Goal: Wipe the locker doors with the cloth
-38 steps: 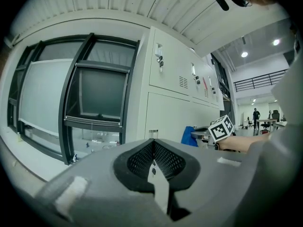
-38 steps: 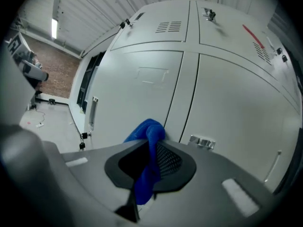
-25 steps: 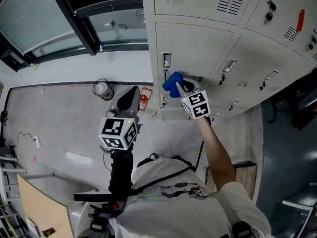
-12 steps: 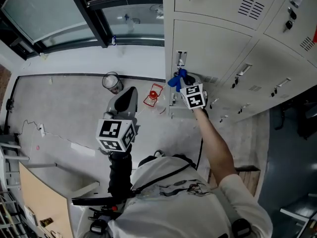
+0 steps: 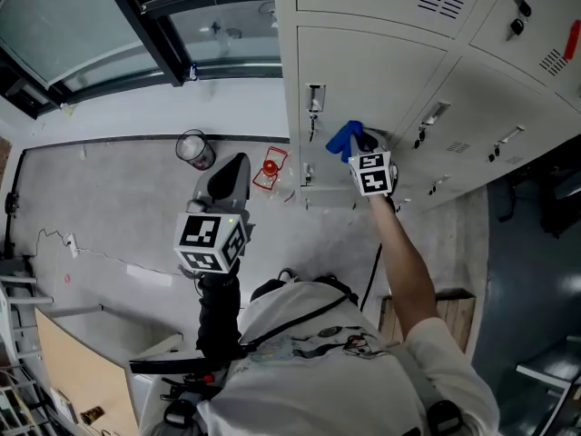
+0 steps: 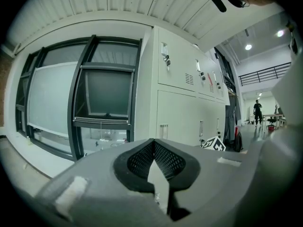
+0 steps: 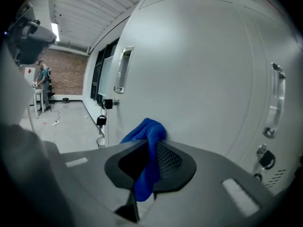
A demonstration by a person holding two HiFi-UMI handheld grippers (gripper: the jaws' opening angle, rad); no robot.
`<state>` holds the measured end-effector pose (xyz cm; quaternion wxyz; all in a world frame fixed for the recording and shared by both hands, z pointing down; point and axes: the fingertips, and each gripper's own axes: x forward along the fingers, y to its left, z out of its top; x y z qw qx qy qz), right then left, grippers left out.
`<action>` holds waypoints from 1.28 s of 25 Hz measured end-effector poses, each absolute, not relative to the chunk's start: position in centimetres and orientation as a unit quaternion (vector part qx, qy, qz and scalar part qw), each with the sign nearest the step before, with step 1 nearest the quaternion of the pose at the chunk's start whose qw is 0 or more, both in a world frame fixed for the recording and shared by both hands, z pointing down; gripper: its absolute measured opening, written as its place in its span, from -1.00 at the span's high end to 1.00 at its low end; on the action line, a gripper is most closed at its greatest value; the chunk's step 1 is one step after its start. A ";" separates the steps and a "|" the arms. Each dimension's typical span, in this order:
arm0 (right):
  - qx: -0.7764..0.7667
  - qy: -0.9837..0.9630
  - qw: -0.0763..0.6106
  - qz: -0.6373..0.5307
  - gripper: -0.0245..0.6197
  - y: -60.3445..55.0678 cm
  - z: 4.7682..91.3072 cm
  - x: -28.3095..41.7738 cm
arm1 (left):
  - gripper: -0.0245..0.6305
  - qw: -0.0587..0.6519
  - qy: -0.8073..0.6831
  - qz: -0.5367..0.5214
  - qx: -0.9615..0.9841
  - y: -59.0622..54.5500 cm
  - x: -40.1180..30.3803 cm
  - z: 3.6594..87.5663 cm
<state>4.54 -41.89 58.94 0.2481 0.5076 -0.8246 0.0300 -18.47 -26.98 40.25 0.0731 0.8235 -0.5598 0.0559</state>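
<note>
Right up against a bank of pale grey lockers (image 5: 508,89), with bare grey concrete floor (image 5: 118,216) running out to the left and a big dark-framed window (image 5: 82,25) behind that. On the floor near the foot of the lockers there's a clear jar (image 5: 191,148) and a small red thing (image 5: 269,169) I can't really identify

The blue cloth (image 5: 345,139) is pushed against a locker door (image 5: 363,80), lower than the door handle (image 5: 315,98) and nearer that handle-side edge than the far one. From the right gripper view the cloth (image 7: 144,136) is bunched into a lump at the front end, and that lump is touching the door (image 7: 203,70). The rest of it trails back down between the fingers, so its long axis runs along the fingers and points at the door

The right gripper (image 5: 359,145) is at the end of an outstretched arm, and its fingers (image 7: 168,160) are clamped tight on the cloth

The left gripper (image 5: 236,163) is hanging out over the floor, well apart from the lockers and pointing roughly toward them. In its own view its fingers (image 6: 165,157) are closed together at the tips with nothing between them
</note>
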 end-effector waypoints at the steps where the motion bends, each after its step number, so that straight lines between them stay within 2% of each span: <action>1: 0.516 -0.819 0.251 0.032 0.80 -41.9 59.1 5.9 | 0.93 0.074 -0.557 0.056 0.826 -27.1 -18.1 40.3; 6: 0.559 -0.786 0.260 0.034 0.80 -42.3 59.4 12.6 | 0.93 0.075 -0.538 0.059 0.838 -27.4 -15.8 40.5; 11: 0.575 -0.776 0.256 0.043 0.80 -42.0 58.9 15.5 | 0.93 0.072 -0.525 0.061 0.846 -27.3 -13.7 40.3; 18: 0.548 -0.822 0.144 0.045 0.81 -35.7 51.3 15.0 | 0.93 0.087 -0.513 0.059 0.852 -26.0 -9.7 41.0; 26: 0.505 -0.856 0.079 0.074 0.80 -24.5 47.4 16.7 | 0.93 0.121 -0.498 0.070 0.856 -20.1 -2.5 44.3; 32: 0.520 -0.848 0.055 0.087 0.81 -17.9 46.5 18.7 | 0.93 0.117 -0.494 0.073 0.858 -15.2 -0.7 45.0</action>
